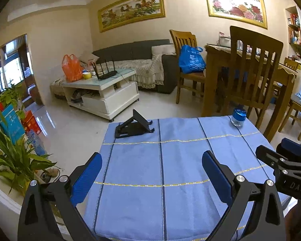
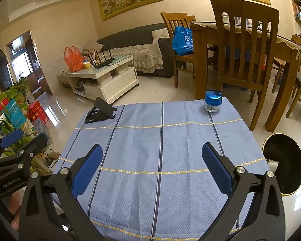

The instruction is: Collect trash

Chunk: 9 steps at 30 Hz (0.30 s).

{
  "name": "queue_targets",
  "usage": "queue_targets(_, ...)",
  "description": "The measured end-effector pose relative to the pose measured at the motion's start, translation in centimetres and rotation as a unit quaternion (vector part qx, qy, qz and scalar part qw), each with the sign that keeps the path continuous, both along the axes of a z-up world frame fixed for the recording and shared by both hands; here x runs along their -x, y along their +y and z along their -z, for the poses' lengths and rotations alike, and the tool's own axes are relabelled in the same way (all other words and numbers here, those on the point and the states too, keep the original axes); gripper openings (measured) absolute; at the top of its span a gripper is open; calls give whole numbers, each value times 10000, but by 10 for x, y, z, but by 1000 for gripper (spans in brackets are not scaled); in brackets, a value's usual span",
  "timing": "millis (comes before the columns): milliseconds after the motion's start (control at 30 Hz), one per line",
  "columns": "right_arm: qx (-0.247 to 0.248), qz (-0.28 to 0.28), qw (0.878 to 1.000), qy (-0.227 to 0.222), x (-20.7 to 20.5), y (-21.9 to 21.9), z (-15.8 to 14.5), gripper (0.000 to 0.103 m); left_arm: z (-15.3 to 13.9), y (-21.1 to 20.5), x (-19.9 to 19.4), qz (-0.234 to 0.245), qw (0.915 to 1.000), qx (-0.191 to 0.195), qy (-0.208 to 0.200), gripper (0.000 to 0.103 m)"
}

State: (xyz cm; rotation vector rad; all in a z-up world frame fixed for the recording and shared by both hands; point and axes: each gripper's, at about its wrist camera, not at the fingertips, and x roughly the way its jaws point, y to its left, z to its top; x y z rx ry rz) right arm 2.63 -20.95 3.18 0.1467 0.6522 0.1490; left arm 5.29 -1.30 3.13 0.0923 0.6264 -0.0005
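Left gripper [image 1: 152,160] and right gripper [image 2: 152,152] — both released, empty — above the blue tablecloth [image 2: 160,140].

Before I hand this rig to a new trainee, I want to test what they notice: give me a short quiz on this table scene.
1. True or false: the left gripper is closed on the blue-lidded jar.
2. Multiple choice: which thing sits at the far left corner of the blue tablecloth? A) a cup B) the black phone stand C) a router
3. Fill in: the round black bin stands on the floor on the table's ____ side.

Key: 1 false, both the left and the right gripper are open and empty; 2 B; 3 right.
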Motion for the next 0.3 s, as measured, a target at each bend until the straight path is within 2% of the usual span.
queue_targets(200,7,-7,10000,-14,0,0,-1,98,4,-1,-1,-20,9999,-140,60,96)
queue_targets(300,13,-18,10000,-20,2,0,-1,98,4,-1,-2,1,9999,-81,100,96)
